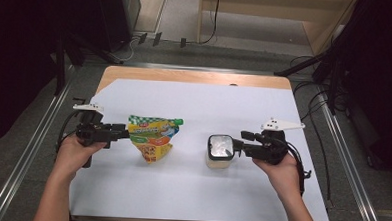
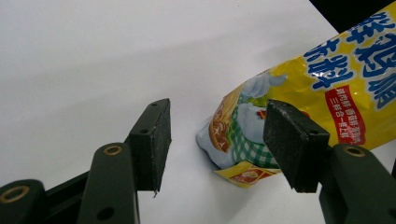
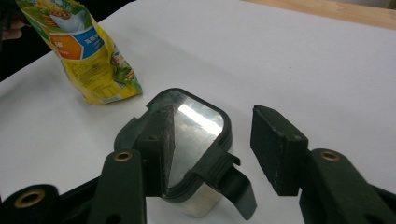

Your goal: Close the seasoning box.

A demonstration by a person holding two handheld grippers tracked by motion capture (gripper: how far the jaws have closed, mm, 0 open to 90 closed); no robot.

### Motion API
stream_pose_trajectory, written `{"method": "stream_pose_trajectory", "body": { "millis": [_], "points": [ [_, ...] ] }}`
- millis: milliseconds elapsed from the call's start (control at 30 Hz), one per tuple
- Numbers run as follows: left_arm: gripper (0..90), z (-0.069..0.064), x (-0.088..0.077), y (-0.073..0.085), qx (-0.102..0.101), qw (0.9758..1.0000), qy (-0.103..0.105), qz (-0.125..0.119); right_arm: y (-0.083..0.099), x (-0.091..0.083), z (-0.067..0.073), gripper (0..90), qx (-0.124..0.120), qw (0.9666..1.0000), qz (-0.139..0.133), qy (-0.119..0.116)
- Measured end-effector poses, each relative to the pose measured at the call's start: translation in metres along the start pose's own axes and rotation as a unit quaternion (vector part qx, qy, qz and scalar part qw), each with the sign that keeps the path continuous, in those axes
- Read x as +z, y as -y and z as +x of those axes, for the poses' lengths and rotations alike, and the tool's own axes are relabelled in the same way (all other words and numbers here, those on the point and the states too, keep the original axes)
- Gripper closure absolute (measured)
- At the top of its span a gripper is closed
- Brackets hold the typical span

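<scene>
Both grippers' jaws stand open: the right gripper (image 1: 238, 145) beside the lidded container (image 3: 187, 140), the left gripper (image 1: 124, 133) beside the seasoning pouch (image 1: 153, 137). Likely the container is just set down on the counter (image 1: 190, 190); next, the left jaws must close on the pouch.

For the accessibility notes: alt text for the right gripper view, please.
The right gripper holds its open black jaws over a container with a clear, black-rimmed lid on a white table. A yellow pouch stands beyond.

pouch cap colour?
Green cap on the yellow pouch; clearest in the high view.
</scene>
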State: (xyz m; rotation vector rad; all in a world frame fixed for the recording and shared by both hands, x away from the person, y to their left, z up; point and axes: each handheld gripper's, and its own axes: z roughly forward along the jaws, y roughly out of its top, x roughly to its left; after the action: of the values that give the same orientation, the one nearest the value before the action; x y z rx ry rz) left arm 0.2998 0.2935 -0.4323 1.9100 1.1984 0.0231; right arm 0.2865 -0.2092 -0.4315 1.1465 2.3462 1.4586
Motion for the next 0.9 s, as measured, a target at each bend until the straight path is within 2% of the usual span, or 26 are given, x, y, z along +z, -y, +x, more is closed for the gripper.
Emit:
{"method": "stream_pose_trajectory", "body": {
  "millis": [167,333,467,567,667,800,900],
  "points": [
    [43.1,0.001,0.000,0.000,0.002,1.0000,-0.007,-0.001,0.005,-0.005,-0.010,42.2,-0.008,0.9998,-0.007,0.017],
    [43.1,0.001,0.001,0.001,0.002,1.0000,-0.007,0.001,0.012,-0.009,-0.020,41.2,0.005,0.9997,-0.003,0.023],
    [43.1,0.001,0.001,0.001,0.002,1.0000,-0.006,0.001,0.019,-0.010,-0.029,40.8,0.003,0.9989,0.003,0.048],
    [43.1,0.002,0.001,0.001,0.002,1.0000,-0.008,0.001,0.027,-0.011,-0.040,40.0,0.023,0.9983,0.004,0.054],
    [43.1,0.002,0.001,0.001,0.002,1.0000,-0.009,0.001,0.033,-0.011,-0.049,37.4,0.031,0.9970,0.005,0.071],
    [43.1,0.003,0.002,0.001,0.002,0.9999,-0.011,0.003,0.039,-0.011,-0.056,35.3,0.048,0.9959,-0.002,0.077],
    [43.1,0.003,0.003,0.002,0.005,0.9999,-0.014,0.006,0.041,-0.010,-0.059,34.1,0.045,0.9954,0.000,0.084]
  ]
}}
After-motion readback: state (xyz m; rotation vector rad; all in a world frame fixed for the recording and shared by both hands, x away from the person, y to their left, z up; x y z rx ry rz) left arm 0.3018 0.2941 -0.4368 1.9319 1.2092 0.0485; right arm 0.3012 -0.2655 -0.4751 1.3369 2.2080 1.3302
